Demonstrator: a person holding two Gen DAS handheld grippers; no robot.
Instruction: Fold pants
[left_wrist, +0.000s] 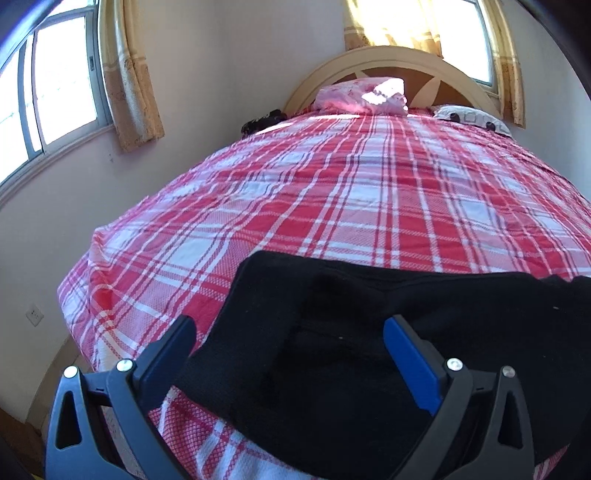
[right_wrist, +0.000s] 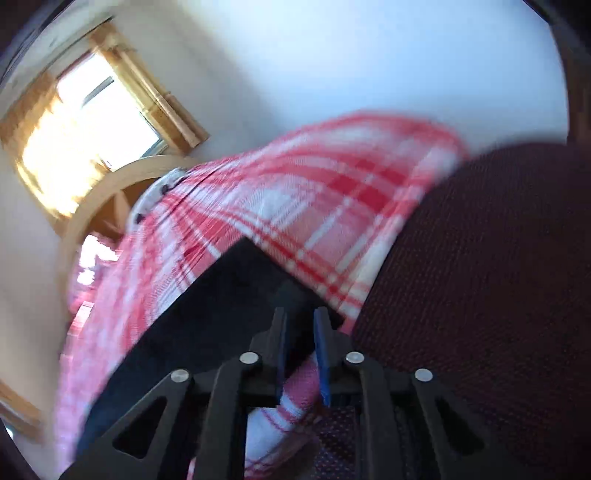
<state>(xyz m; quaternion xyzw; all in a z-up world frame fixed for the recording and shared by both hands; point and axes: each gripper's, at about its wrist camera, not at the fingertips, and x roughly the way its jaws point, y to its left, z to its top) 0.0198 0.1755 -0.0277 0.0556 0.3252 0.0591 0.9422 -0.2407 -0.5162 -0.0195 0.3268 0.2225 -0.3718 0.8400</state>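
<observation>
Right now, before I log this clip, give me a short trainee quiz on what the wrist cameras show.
1. True or false: the left gripper is wide open, with the black pants showing between its fingers.
2. The bedspread is: A red-and-white plaid, B floral, C plain blue.
3. Fill in: a pink ____ lies by the headboard.
Key: 1 true; 2 A; 3 pillow.
</observation>
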